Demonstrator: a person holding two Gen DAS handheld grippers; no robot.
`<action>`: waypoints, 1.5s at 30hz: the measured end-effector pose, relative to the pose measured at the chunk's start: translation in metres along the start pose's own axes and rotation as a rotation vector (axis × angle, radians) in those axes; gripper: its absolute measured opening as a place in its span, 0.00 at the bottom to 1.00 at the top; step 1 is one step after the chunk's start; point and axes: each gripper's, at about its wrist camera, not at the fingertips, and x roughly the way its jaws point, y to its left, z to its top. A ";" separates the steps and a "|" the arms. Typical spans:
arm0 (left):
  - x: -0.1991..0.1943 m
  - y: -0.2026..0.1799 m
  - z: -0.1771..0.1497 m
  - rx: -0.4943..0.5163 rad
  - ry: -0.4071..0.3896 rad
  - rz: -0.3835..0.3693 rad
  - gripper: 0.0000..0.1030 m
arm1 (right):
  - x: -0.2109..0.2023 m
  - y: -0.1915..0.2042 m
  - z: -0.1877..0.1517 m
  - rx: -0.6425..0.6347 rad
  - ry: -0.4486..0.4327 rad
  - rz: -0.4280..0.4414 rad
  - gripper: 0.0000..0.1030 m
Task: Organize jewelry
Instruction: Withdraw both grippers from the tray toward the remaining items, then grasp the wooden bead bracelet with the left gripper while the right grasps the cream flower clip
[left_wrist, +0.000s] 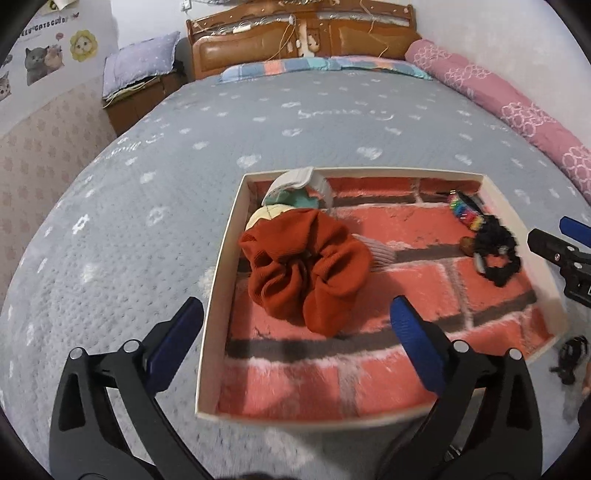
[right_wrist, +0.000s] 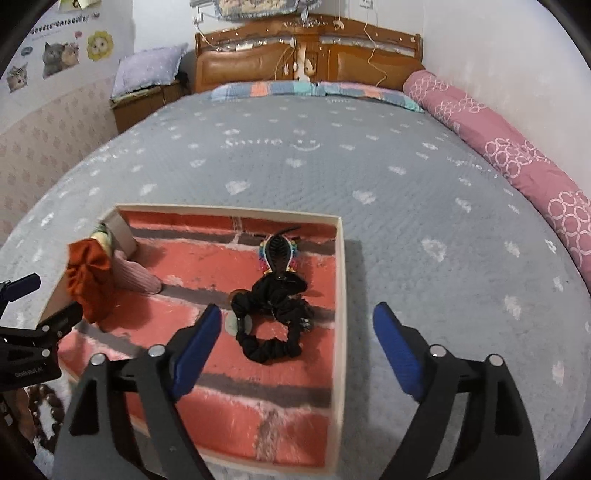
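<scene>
Blue-padded left gripper and right gripper, both spread and empty, above shallow cream box; ribbed rust scrunchie, ruffled black scrunchie on plush brick-print lining.

Black gripper arms, seemingly blue pads

I count one shallow tray in mid-frame holding two scrunchies, one rust-orange at its left and one black at its right, plus one rainbow-edged hair clip and one pink knitted piece.
</scene>
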 end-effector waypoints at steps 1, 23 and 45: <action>-0.005 0.000 -0.001 0.000 -0.006 0.001 0.95 | -0.007 -0.004 -0.001 0.002 -0.009 -0.002 0.84; -0.080 -0.032 -0.085 -0.024 -0.025 -0.066 0.95 | -0.089 -0.074 -0.088 0.048 -0.020 -0.028 0.85; -0.095 0.077 -0.150 -0.084 0.007 0.029 0.95 | -0.122 0.039 -0.165 0.069 0.018 0.036 0.85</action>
